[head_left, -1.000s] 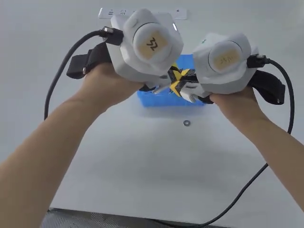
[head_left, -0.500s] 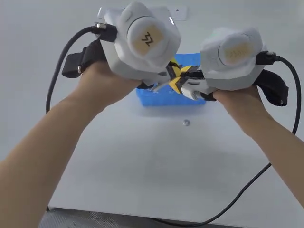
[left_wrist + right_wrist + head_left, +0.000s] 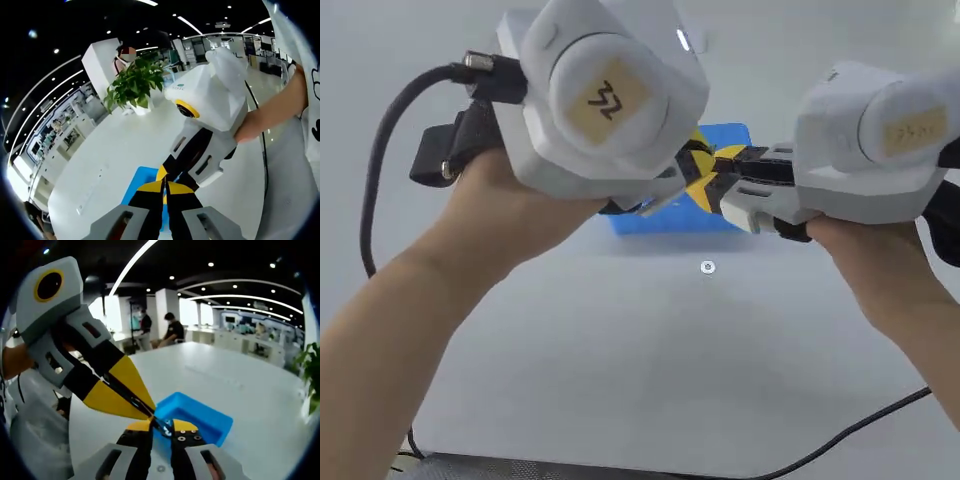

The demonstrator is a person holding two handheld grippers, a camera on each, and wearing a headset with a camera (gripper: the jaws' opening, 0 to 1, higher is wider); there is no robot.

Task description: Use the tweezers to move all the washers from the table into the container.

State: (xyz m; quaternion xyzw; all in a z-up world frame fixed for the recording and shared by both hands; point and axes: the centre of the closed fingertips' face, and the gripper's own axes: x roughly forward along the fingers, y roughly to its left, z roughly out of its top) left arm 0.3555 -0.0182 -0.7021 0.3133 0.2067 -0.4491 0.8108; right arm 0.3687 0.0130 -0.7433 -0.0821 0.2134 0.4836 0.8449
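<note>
1. Washer (image 3: 708, 267) risk: we judge the tweezers (image 3: 131, 399), held between both grippers above the container (image 3: 660, 215), could drop if the handover slips.
2. Left gripper (image 3: 165, 186) pinches the tweezers; right gripper (image 3: 166, 432) sits round their tip (whether it grips, we cannot tell).
3. It's a small flat ring on the table (image 3: 620, 350), near the container.

One washer (image 3: 708, 267), one container (image 3: 665, 217), one tweezers (image 3: 160, 423).
</note>
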